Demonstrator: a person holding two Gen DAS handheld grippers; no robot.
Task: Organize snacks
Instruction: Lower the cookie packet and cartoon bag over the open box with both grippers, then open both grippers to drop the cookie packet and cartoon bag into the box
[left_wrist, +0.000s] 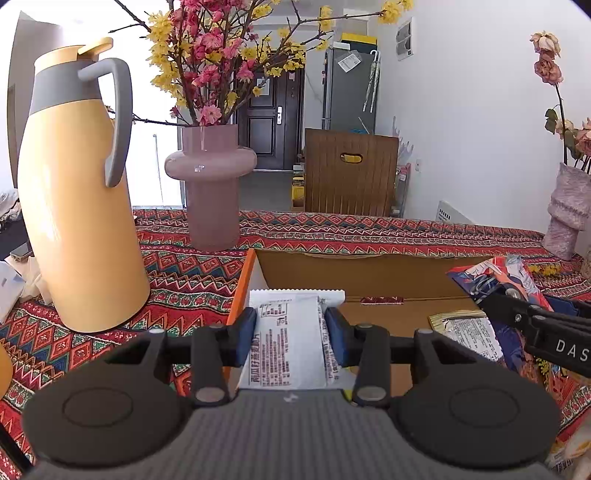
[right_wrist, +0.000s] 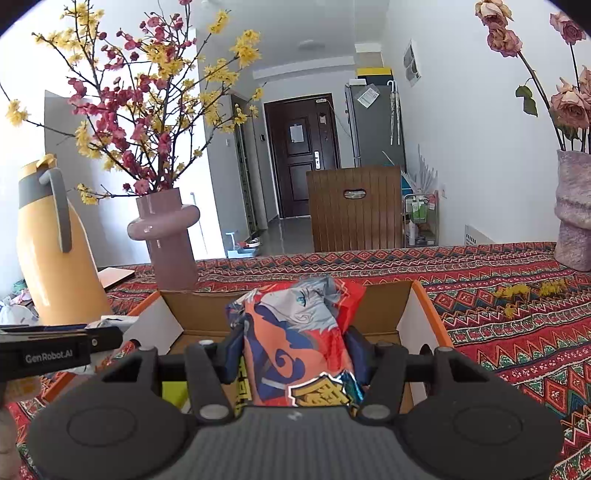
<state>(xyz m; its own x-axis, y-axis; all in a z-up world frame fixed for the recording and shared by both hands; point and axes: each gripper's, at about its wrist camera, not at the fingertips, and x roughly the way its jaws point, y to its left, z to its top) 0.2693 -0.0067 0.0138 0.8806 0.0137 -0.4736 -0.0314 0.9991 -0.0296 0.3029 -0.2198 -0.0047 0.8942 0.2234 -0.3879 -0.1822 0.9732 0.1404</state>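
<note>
An open cardboard box (left_wrist: 369, 273) with an orange rim sits on the patterned tablecloth; its far wall (right_wrist: 207, 312) also shows in the right wrist view. My left gripper (left_wrist: 291, 325) is shut on a white snack packet (left_wrist: 286, 332) printed with black text, held over the box's left side. My right gripper (right_wrist: 295, 349) is shut on a red and blue snack bag (right_wrist: 295, 332) with cartoon art, above the box; that bag (left_wrist: 502, 275) and the right gripper's black arm appear at the right of the left wrist view. Another small packet (left_wrist: 469, 328) lies beneath it.
A tall yellow thermos jug (left_wrist: 77, 206) stands left of the box. A pink vase (left_wrist: 210, 184) with flowering branches is behind the box. A second vase (right_wrist: 574, 214) with dried roses stands far right. Yellow petals (right_wrist: 524, 291) lie on the cloth. A wooden chair (right_wrist: 354, 206) is beyond the table.
</note>
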